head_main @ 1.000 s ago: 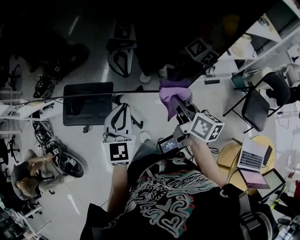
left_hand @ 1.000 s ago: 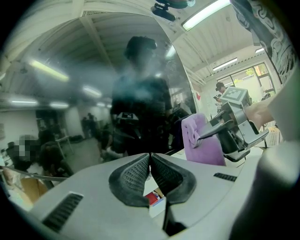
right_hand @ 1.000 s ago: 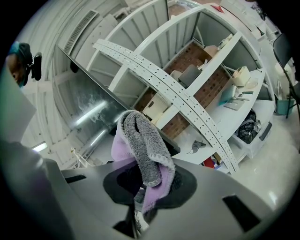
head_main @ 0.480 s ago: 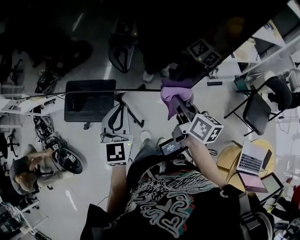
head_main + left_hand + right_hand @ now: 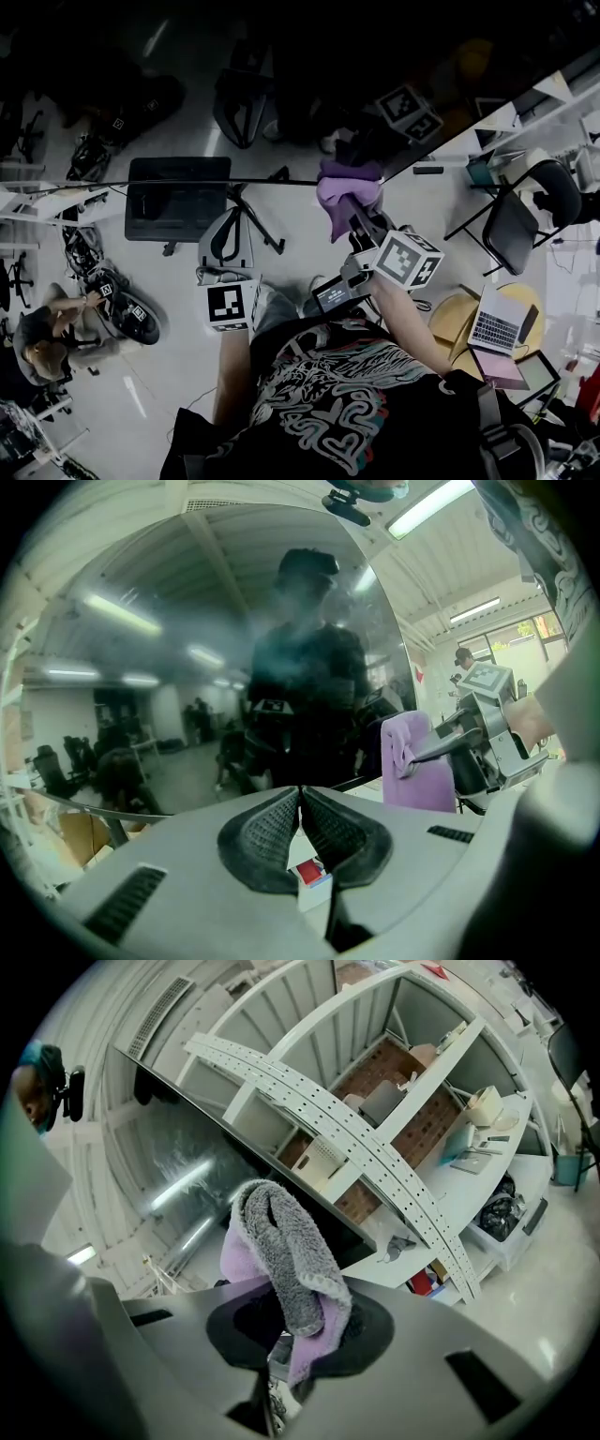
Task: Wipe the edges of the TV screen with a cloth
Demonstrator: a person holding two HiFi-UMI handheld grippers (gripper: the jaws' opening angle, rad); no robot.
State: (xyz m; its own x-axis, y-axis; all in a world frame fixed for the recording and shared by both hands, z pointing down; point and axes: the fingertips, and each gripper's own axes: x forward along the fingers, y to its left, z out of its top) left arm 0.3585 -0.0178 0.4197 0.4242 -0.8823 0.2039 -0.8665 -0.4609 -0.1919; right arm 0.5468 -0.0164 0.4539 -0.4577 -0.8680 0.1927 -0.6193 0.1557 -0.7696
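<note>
Cloth [image 5: 342,192], purple with a grey side, sits bunched between the jaws of the right gripper [image 5: 298,1333], which are closed on its folds. To its left, the left gripper [image 5: 302,803] has its jaws pressed together with nothing between them. Beyond, the cloth's top meets the edge of the TV screen [image 5: 169,686], whose dark glass reflects the person holding both grippers.

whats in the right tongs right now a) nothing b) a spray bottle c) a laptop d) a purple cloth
d: the right gripper view shows the right tongs closed on the cloth, which bunches up out of them.
</note>
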